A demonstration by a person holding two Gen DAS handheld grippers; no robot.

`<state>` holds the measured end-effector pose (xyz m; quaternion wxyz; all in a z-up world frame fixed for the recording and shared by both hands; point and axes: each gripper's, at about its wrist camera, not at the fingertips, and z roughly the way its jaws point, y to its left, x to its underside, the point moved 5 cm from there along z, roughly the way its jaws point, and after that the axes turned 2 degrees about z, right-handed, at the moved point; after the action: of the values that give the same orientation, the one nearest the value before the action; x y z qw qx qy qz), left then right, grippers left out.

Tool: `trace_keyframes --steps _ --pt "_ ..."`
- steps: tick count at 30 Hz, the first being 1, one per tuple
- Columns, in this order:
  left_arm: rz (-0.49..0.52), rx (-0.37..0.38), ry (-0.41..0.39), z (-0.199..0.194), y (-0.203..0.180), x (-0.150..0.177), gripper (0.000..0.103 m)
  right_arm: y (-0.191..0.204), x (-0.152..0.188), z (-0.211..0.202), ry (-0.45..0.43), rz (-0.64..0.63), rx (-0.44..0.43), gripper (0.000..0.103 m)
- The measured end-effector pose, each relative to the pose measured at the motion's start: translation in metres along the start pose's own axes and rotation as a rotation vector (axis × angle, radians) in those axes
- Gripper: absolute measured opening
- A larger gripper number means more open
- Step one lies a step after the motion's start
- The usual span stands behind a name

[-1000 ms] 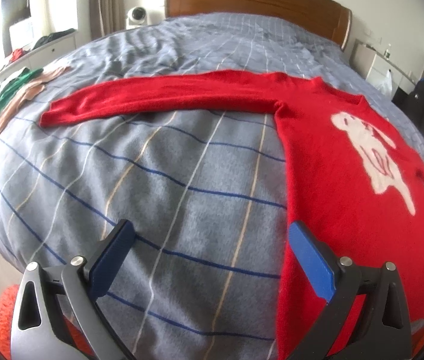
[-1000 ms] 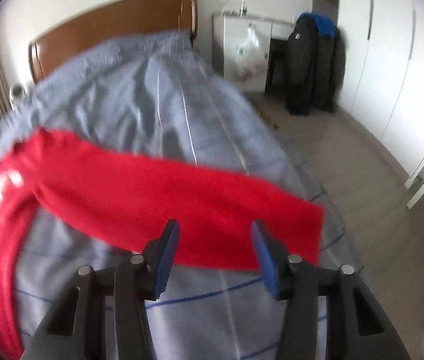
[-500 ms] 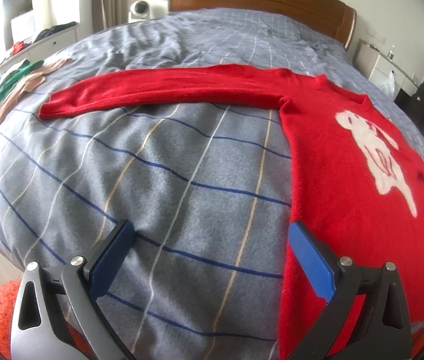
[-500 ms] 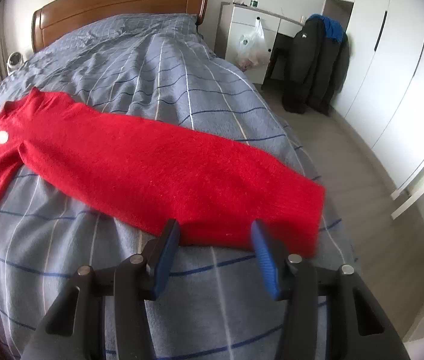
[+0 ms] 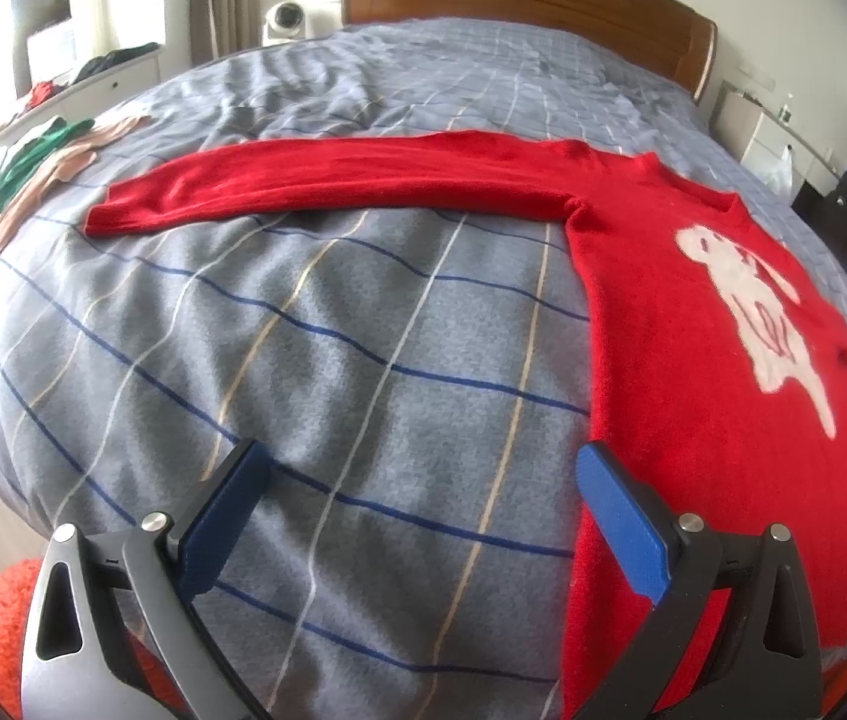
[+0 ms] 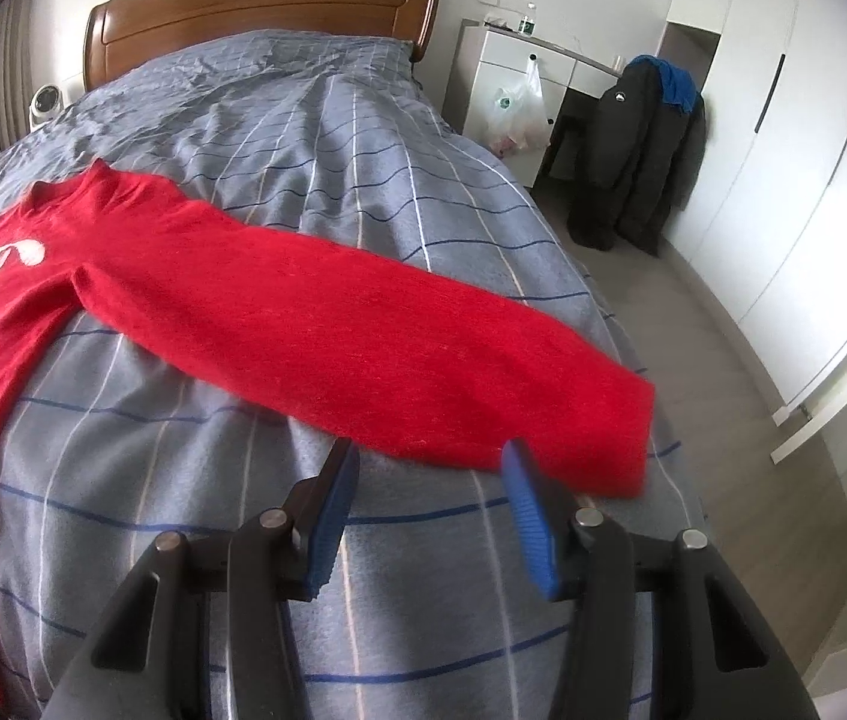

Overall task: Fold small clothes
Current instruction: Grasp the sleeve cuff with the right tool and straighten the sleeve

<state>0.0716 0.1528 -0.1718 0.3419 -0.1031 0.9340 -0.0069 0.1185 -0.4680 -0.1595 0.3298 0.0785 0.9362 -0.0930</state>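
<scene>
Lying flat across the grey checked bed point(image 5: 315, 324), front up: red sweater point(image 5: 693, 372), white animal figure on its chest. One sleeve stretched straight toward the upper left of the left wrist view, cuff ending near the bed's left side. Other sleeve point(image 6: 363, 324) stretched out across the middle of the right wrist view, cuff ending at lower right, close to the bed's edge.

Hovering at the bottom of the left wrist view: left tongs point(image 5: 417, 474), spread wide, nothing between the blue pads. Left pad over bare bedcover, right pad over the sweater's side edge near the hem; contact with the knit impossible to tell.

Hanging at the bottom of the right wrist view: right tongs point(image 6: 429, 468), standing partly apart, empty between the pads. Right pad tip overlapping the lower edge of the sleeve near the cuff, left pad tip just at that edge; no pinch on the fabric visible.

Spotted at far left of the left wrist view: green and pinkish garments point(image 5: 21, 180) lying on the bed, well apart from the sweater. Wooden headboard point(image 6: 255, 6) along the top. Dark jacket point(image 6: 633, 156) hanging at upper right, white wardrobe point(image 6: 783, 150) beside it.
</scene>
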Motion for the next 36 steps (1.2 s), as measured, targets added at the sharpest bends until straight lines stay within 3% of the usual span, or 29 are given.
trace_keyframes --steps 12,15,19,23,27,31,34,36 --pt "-0.001 0.000 0.002 0.001 0.000 0.000 0.102 0.001 -0.003 -0.005 0.005 -0.001 0.005 0.050" --pt "-0.004 -0.004 -0.002 0.000 0.002 0.000 0.102 -0.003 -0.002 -0.006 0.022 0.036 -0.037 0.050" --pt "-0.023 -0.002 -0.006 -0.002 0.006 -0.001 0.102 -0.043 0.010 -0.013 0.055 0.308 -0.175 0.050" --pt "-0.021 0.000 0.009 0.003 0.003 0.000 0.102 -0.102 0.037 -0.013 0.081 0.754 -0.395 0.050" --pt "0.002 -0.010 0.008 0.003 -0.002 0.001 0.102 -0.128 0.053 -0.002 0.086 1.036 -0.533 0.049" --pt "0.003 -0.016 0.008 0.002 -0.002 0.001 0.102 -0.141 0.045 0.018 0.060 1.122 -0.548 0.049" --pt "-0.006 -0.018 0.010 0.002 0.000 0.002 0.102 -0.141 0.045 0.047 0.131 1.162 -0.546 0.041" --pt "-0.010 -0.016 0.012 0.003 0.001 0.002 0.102 -0.138 0.042 0.053 0.130 1.157 -0.547 0.041"
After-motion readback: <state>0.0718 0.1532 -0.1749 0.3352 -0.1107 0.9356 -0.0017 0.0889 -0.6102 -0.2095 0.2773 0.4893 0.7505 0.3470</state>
